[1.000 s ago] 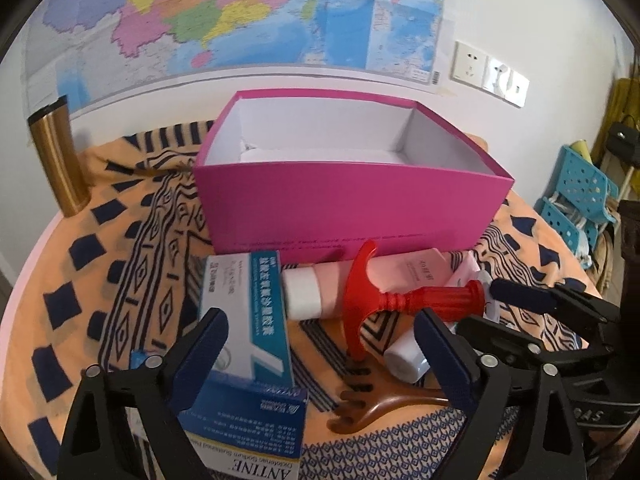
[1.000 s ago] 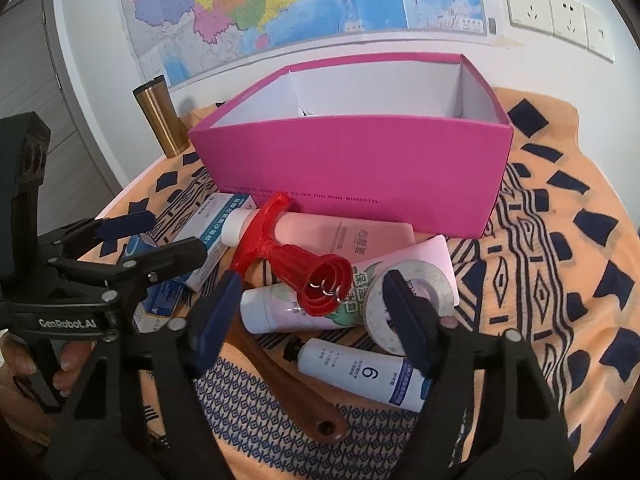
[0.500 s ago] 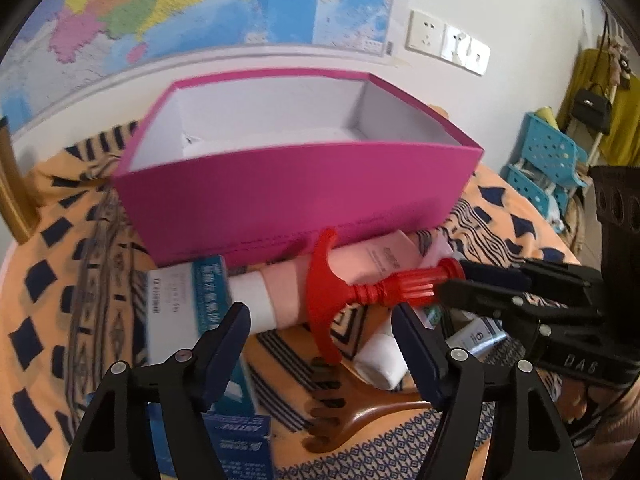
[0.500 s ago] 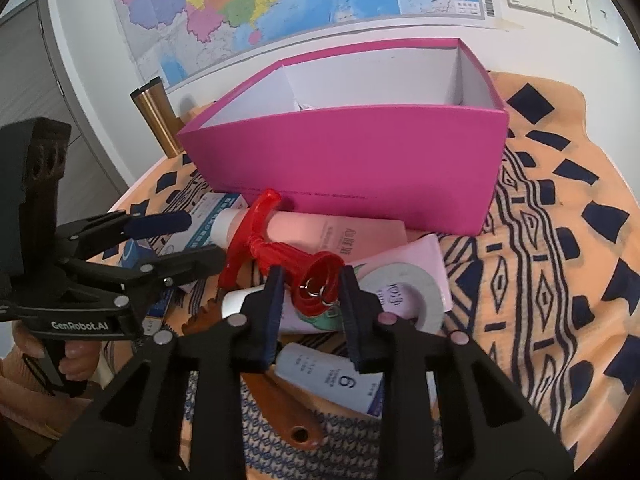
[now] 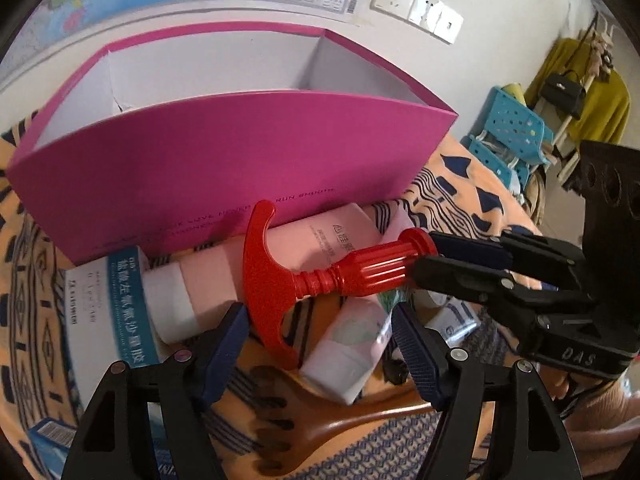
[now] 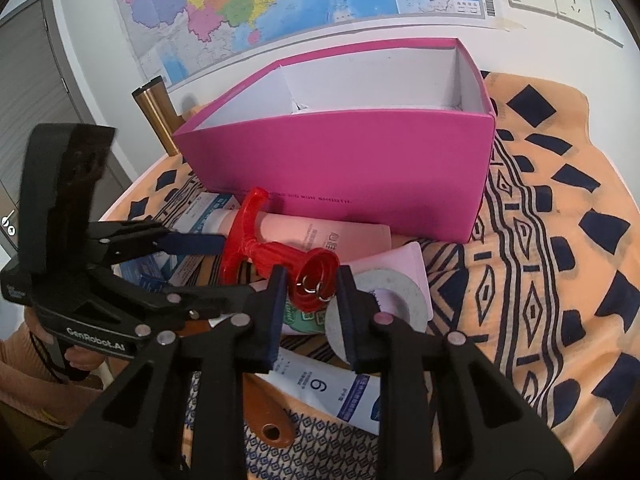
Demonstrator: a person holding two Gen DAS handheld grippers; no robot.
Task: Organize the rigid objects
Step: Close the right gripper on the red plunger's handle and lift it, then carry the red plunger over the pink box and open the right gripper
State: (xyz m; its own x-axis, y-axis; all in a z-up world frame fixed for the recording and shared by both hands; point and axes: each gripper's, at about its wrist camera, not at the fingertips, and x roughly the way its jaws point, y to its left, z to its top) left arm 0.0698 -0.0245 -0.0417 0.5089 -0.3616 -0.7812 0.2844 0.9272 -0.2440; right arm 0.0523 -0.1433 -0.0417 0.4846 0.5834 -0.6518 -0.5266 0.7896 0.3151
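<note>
Clamping the red plastic T-handled tool [image 6: 276, 252] by its ribbed end, right gripper [image 6: 310, 292] has item 1 in hand w/ pink cardboard box [image 6: 340, 160] at cloth's back edge looking empty, left gripper [image 5: 320, 344] apart, rest of pile unsorted.

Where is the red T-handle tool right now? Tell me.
In both wrist views the red T-handle tool lies in front of the pink box, across the pink tube, its ribbed end clamped in the right gripper.
</note>
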